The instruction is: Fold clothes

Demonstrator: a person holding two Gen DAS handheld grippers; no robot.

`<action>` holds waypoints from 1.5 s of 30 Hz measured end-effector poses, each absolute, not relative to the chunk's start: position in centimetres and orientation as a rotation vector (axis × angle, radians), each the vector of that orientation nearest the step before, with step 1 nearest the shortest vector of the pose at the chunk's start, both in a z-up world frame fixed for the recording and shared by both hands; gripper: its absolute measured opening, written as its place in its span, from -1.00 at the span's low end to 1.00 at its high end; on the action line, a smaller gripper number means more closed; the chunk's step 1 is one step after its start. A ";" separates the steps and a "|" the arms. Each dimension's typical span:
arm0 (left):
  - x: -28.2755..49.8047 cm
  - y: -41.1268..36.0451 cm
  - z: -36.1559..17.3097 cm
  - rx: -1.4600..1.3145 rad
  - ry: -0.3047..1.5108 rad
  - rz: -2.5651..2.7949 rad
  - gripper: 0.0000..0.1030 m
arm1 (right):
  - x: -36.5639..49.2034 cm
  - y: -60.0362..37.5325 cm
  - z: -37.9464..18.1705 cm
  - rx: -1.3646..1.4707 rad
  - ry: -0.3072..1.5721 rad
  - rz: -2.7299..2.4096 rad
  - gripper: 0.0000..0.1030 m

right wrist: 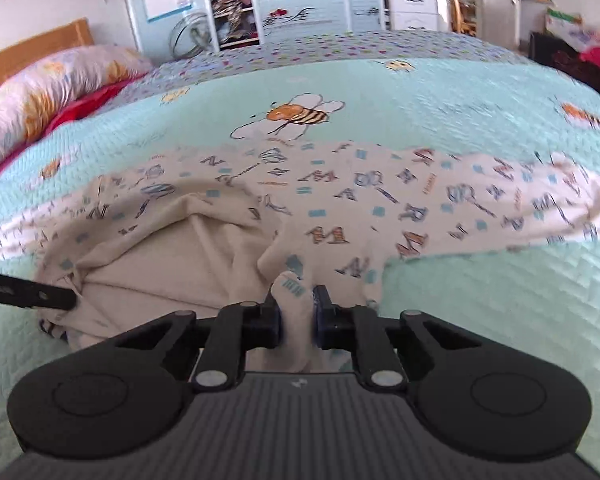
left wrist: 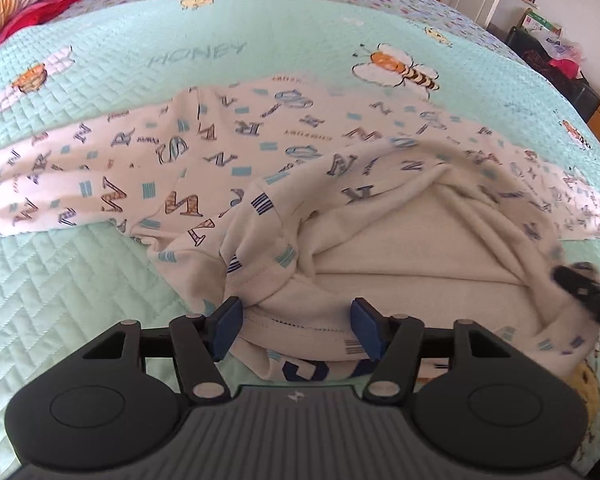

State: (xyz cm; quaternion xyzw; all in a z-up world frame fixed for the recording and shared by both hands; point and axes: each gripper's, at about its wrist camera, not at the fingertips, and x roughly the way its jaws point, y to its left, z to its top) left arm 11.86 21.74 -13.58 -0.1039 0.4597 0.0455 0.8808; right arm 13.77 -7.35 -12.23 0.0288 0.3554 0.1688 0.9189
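Note:
A white garment printed with blue and orange letters [left wrist: 228,152] lies spread across the bed; it also shows in the right wrist view [right wrist: 380,204]. Its near hem is lifted and turned over, showing the plain cream inside [left wrist: 400,256]. My left gripper [left wrist: 296,326] has its jaws wide apart with the hem lying between the blue pads, not pinched. My right gripper [right wrist: 296,312] is shut on a bunched fold of the hem. Each gripper's tip shows at the edge of the other view, the right one [left wrist: 580,292] and the left one [right wrist: 40,294].
The mint quilted bedspread [left wrist: 100,280] with bee prints covers the bed. A flowered pillow [right wrist: 48,92] lies at the far left by the wooden headboard. A wardrobe [right wrist: 260,0], drawers and a door stand beyond the bed's far edge.

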 end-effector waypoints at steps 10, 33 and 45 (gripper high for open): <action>5.9 21.3 -12.2 -0.253 0.943 -0.024 -0.63 | 9.4 -12.6 -10.9 0.122 0.751 0.333 -0.82; 7.8 16.1 -12.8 -0.099 0.951 -0.102 -0.44 | 17.7 -7.0 -12.4 0.111 0.718 0.302 -0.83; 11.6 16.5 -11.5 -0.048 0.892 -0.029 -0.45 | 13.8 -5.7 -10.5 -0.025 0.698 0.499 -0.14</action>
